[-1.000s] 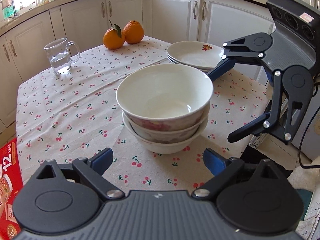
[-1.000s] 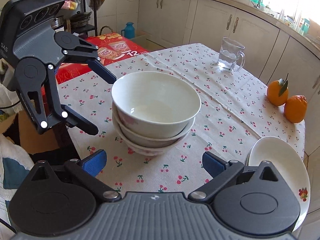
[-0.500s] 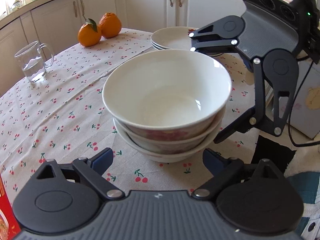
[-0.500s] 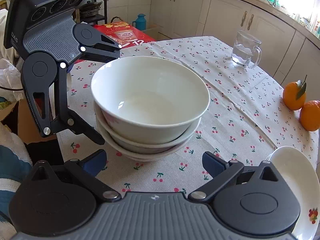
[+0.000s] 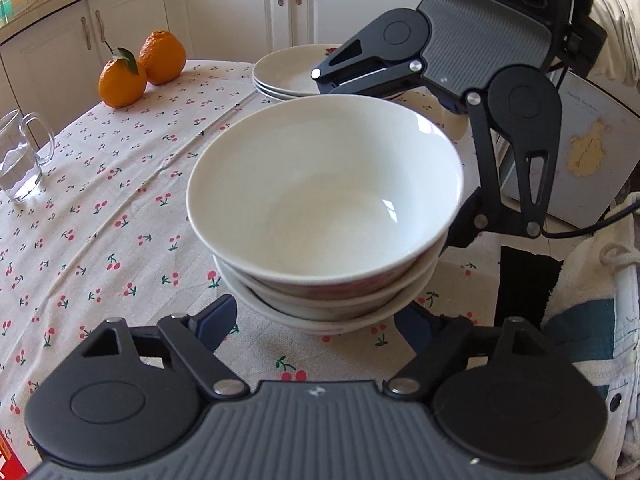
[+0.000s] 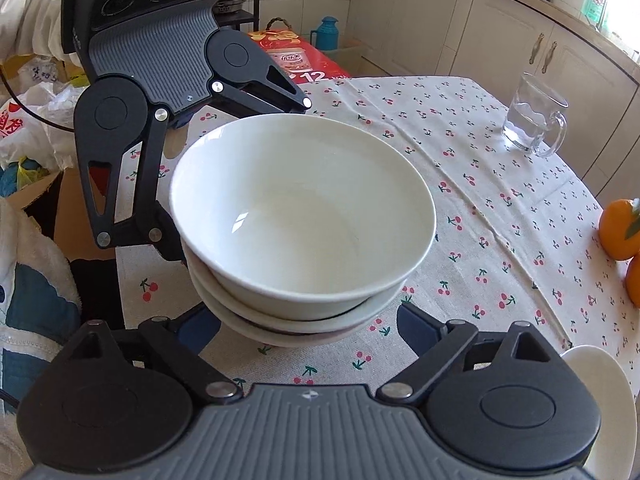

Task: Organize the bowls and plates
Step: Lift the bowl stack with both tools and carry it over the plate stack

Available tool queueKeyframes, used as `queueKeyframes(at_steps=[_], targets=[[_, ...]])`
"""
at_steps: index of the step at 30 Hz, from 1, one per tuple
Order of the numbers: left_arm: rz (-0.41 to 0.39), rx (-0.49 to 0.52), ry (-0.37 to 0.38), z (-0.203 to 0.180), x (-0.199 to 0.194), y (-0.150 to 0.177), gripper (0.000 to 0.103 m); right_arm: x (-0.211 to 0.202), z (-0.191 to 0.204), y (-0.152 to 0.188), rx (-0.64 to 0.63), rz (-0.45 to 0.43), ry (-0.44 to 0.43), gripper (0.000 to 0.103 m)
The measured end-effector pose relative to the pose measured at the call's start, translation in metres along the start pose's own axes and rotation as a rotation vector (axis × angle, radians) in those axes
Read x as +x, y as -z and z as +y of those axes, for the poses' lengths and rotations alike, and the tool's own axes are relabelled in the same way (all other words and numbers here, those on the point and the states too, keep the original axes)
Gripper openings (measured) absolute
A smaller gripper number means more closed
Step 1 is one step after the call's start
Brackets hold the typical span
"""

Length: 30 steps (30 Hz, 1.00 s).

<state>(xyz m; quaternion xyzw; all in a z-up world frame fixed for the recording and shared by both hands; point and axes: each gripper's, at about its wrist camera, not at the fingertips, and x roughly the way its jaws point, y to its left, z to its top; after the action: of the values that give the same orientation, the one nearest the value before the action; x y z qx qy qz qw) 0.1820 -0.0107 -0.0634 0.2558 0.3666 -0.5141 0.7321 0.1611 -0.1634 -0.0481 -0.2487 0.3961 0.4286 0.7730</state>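
A stack of three white bowls (image 5: pixel 326 204) stands on the cherry-print tablecloth; it also shows in the right wrist view (image 6: pixel 302 216). My left gripper (image 5: pixel 320 320) is open, its fingers flanking the base of the stack on one side. My right gripper (image 6: pixel 308 328) is open and flanks the base from the opposite side. Each gripper shows in the other's view, close against the stack. A stack of white plates (image 5: pixel 288 72) lies beyond the bowls, and its edge (image 6: pixel 600 400) shows at the lower right of the right wrist view.
Two oranges (image 5: pixel 140 68) and a glass mug of water (image 5: pixel 20 160) stand on the table (image 5: pixel 100 208). A red box (image 6: pixel 296 56) and bags sit on the floor beyond the table edge. White cabinets line the walls.
Both grippers have moved in toward the bowl stack from opposite sides; the stack now fills each view and the fingers flank its base. The bowls have not moved.
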Motion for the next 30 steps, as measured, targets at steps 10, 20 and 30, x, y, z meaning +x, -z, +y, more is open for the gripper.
queueKeyframes(at_steps=[10,20,30], targets=[[0.003,0.03,0.027,0.0005,-0.001,-0.0024,0.081,-0.0011,0.0003,-0.0011,-0.006,0.008,-0.035,0.089],[0.007,0.041,0.039,0.0009,-0.0014,-0.0039,0.08,-0.0009,-0.0026,-0.0039,-0.006,0.001,-0.058,0.089],[0.014,0.05,0.039,0.0007,-0.002,-0.0057,0.079,0.0003,-0.0034,-0.0032,0.006,0.001,-0.061,0.087]])
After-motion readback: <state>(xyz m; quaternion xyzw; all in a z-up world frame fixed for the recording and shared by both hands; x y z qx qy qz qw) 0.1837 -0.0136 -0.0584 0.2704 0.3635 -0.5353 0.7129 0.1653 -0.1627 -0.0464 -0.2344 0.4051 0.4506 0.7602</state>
